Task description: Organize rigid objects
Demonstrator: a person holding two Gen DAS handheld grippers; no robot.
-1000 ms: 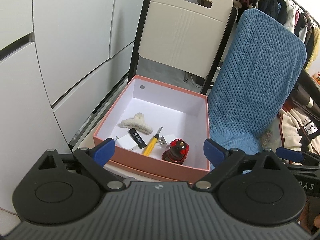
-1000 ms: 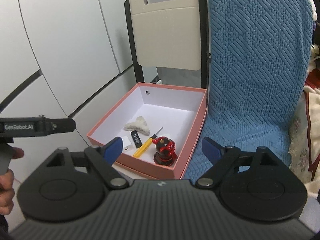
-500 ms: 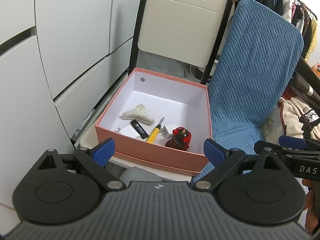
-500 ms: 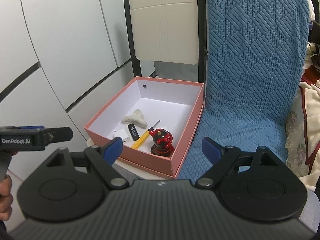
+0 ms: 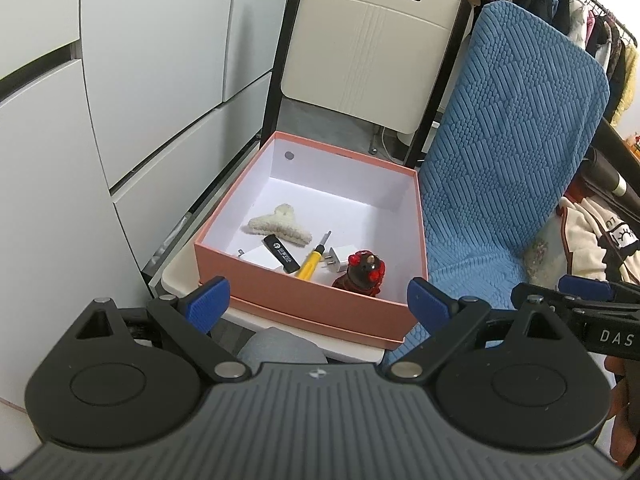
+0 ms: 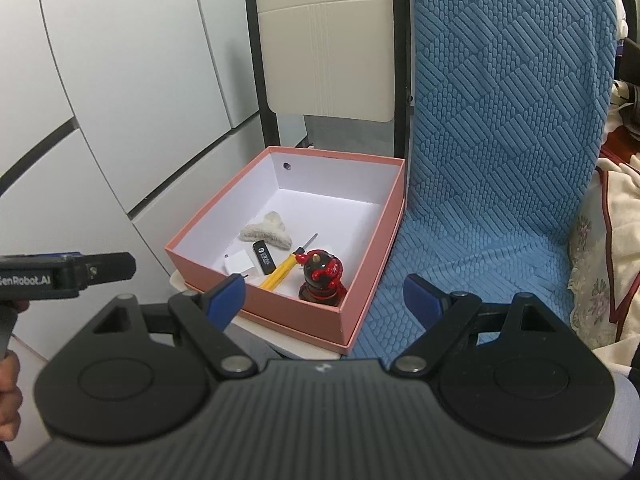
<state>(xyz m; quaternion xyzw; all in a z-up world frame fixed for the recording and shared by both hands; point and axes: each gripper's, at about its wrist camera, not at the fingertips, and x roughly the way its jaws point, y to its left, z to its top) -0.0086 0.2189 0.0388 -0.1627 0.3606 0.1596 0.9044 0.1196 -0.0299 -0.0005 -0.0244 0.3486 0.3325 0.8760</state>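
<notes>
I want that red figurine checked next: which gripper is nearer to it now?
Hard to separate, but probably the right gripper: the red figurine sits between its open fingers. The left gripper, also open and empty, is drawn back at the pink box, its near wall.

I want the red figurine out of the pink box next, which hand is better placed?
Probably right: the red figurine stands by the pink box wall nearest the right gripper, open and empty.
</notes>
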